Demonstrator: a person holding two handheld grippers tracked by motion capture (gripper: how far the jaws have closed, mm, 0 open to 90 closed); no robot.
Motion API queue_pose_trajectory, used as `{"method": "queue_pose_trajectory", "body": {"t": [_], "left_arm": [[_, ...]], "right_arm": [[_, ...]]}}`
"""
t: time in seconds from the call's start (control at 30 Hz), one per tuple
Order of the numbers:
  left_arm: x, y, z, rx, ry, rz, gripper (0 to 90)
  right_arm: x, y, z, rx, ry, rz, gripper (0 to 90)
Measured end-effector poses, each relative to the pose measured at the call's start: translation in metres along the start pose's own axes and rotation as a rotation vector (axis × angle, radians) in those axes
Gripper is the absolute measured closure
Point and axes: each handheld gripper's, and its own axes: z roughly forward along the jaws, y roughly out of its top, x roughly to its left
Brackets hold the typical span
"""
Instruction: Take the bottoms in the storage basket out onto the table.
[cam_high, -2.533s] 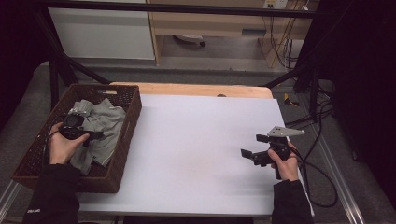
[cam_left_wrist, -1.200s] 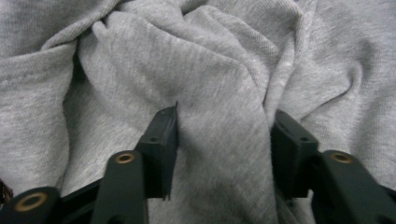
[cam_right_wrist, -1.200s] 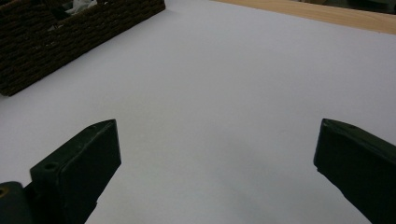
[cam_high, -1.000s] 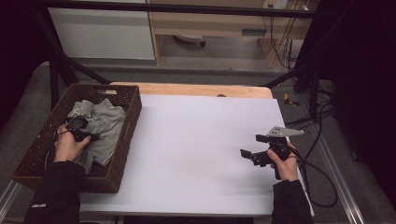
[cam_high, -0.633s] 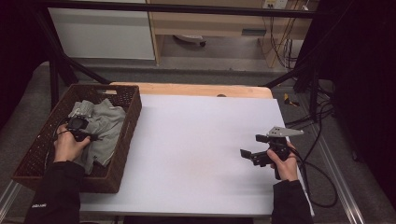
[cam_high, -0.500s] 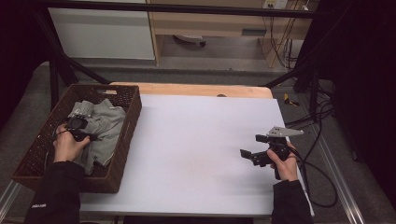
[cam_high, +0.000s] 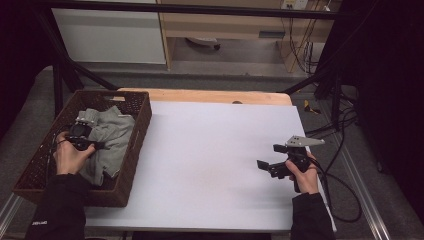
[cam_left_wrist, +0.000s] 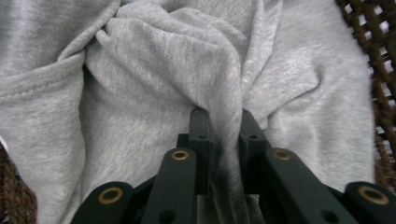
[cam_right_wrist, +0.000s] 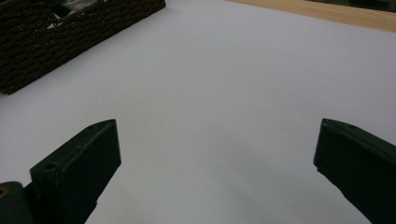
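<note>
Left gripper (cam_left_wrist: 223, 135) has shifted a little inside the basket (cam_high: 131, 170) since the earlier frames, and its jaws have just been closing; they now pinch a fold of the grey cloth (cam_left_wrist: 187, 70) between them. Right gripper (cam_high: 274, 161) sits where it did before, no change.

Left gripper view: both black jaws stand close together with a ridge of the grey knit fabric squeezed in the gap, cloth bunching up and fanning out above the tips. Brown wicker shows at the right edge and bottom left corner, so the cloth lies in the basket.

High view: the basket sits at the left edge of the white table (cam_high: 210, 150), long side running away from the person. Grey cloth (cam_high: 112, 137) is crumpled in the basket's far and middle part, up against the right wall. Left hand (cam_high: 70, 155) holds the left gripper (cam_high: 85, 131) over the cloth's left side, pointing away from the person.

Right hand (cam_high: 302, 172) rests near the table's right edge, well apart from the basket. The right gripper's jaws are spread wide and point left across the bare table top, nothing between them. Right gripper view confirms: two jaws far apart, white surface between, basket (cam_right_wrist: 70, 37) corner in the far upper left.
</note>
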Motion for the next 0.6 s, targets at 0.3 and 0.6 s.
{"method": "queue_pose_trajectory", "body": {"t": [0.3, 0.6], "left_arm": [[-0.003, 0.0, -0.01, -0.059, -0.037, -0.012, 79.9], [-0.005, 0.001, -0.02, -0.109, -0.061, -0.006, 80.2]], "right_arm": [[0.0, 0.0, -0.001, -0.004, -0.001, 0.0, 1.2], [-0.001, 0.0, 0.0, 0.003, -0.001, -0.001, 1.2]]}}
